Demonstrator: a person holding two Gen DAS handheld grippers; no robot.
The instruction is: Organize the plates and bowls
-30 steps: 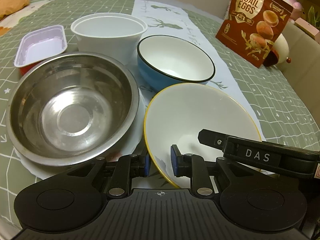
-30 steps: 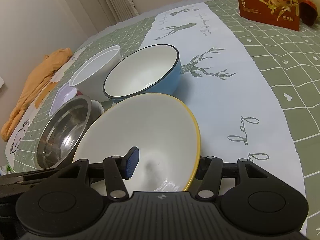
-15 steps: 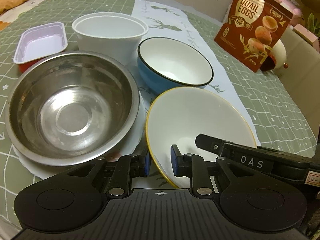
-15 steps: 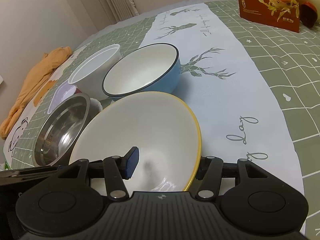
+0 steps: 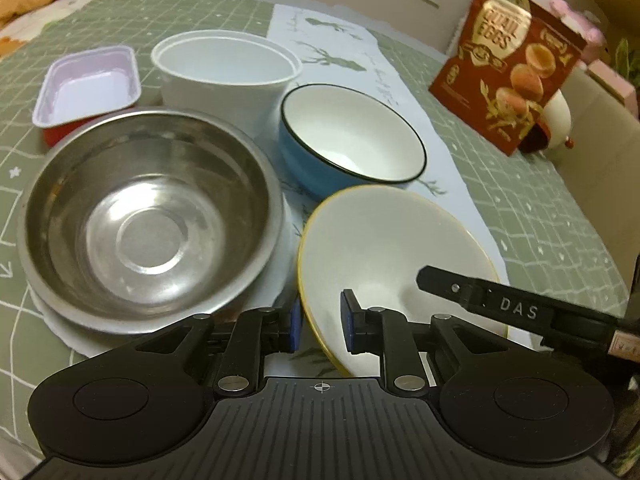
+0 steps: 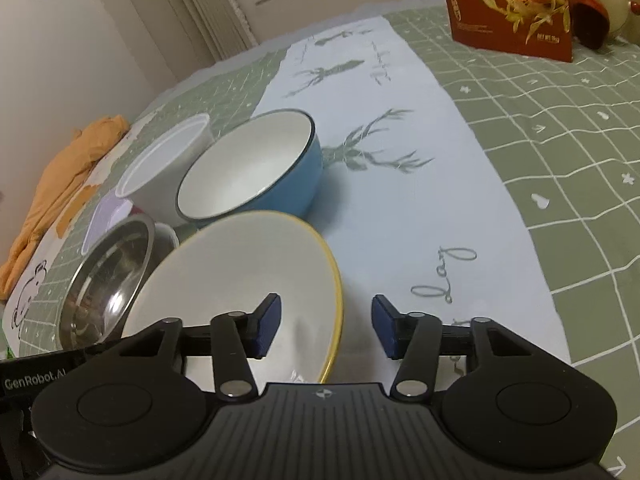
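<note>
I judged sorting barely begun: steel bowl (image 5: 148,216) sat on a white plate (image 5: 64,320), while blue bowl (image 5: 352,140), white tub (image 5: 224,72) and yellow-rimmed bowl (image 5: 392,264) stood separate. Yellow-rimmed bowl tilted, mouth facing up and toward the blue bowl; round, so no long axis. Left gripper (image 5: 319,322) straddled its near rim, nearly closed; contact unclear. Right gripper (image 6: 325,325) had just been closing; rim between the jaws, outer pad clear.

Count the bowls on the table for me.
4: shiny steel bowl near left, white plastic tub-shaped bowl behind it, blue bowl mid-table, yellow-rimmed white bowl nearest. Others may be out of view.
</note>
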